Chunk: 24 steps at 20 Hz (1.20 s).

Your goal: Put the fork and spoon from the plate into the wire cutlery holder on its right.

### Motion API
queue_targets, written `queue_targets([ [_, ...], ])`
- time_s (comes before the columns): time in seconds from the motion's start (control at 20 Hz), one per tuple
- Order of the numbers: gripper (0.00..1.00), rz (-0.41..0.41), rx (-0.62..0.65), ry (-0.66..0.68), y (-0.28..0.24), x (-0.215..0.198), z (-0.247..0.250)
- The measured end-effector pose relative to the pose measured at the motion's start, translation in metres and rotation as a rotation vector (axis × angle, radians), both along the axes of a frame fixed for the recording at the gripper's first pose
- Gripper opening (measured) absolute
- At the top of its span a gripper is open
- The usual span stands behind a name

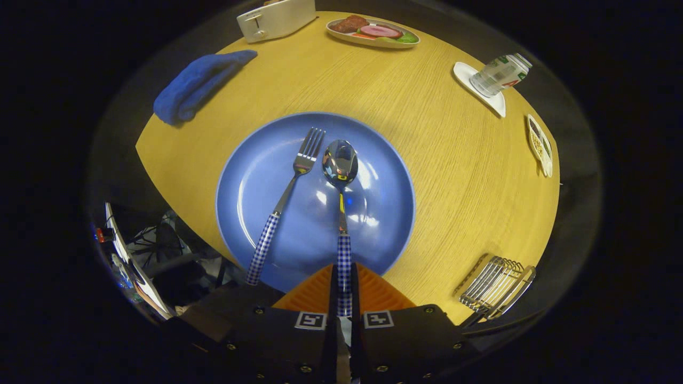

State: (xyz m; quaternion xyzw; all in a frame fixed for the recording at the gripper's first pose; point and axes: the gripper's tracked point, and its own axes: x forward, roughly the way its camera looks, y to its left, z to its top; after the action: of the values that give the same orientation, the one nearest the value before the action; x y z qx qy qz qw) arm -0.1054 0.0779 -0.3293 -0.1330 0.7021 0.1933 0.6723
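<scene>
Gripper view looks down the two fingers onto a round yellow wooden table [437, 160], where part of the scene is hard to read: the end of the spoon's handle disappears between the fingers, the wire cutlery holder [496, 288] sits at the table's near right edge with its base cut off by the dark rim, and the clutter below the table's left edge is too dim to identify. One round blue plate [256, 176] lies just ahead of the fingers and carries two pieces of cutlery, side by side and not touching. The steel fork with a blue-and-white checked handle [285, 200] lies on the left, tines pointing away. The steel spoon with a matching checked handle [341, 213] lies on the right, bowl up and mirror-bright. The gripper [344, 298] is clenched on the spoon's handle, both fingers pressing its sides. Farther off are one folded blue cloth [197, 82], one white toaster [275, 18], one oval dish of food [373, 32], one can lying on a white coaster [499, 74] and one small white dish [539, 144].
</scene>
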Motion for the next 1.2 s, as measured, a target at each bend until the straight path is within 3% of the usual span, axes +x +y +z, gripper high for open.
queue_targets([
  [0.4, 0.11, 0.019, 0.047, 0.038, -0.014, 0.003, 0.022],
  [0.7, 0.11, 0.021, 0.084, 0.053, -0.029, 0.004, 0.071],
  [0.95, 0.11, 0.019, 0.006, -0.026, -0.085, 0.000, 0.115],
  [1.2, 0.11, -0.067, -0.068, -0.088, -0.140, -0.017, 0.131],
])
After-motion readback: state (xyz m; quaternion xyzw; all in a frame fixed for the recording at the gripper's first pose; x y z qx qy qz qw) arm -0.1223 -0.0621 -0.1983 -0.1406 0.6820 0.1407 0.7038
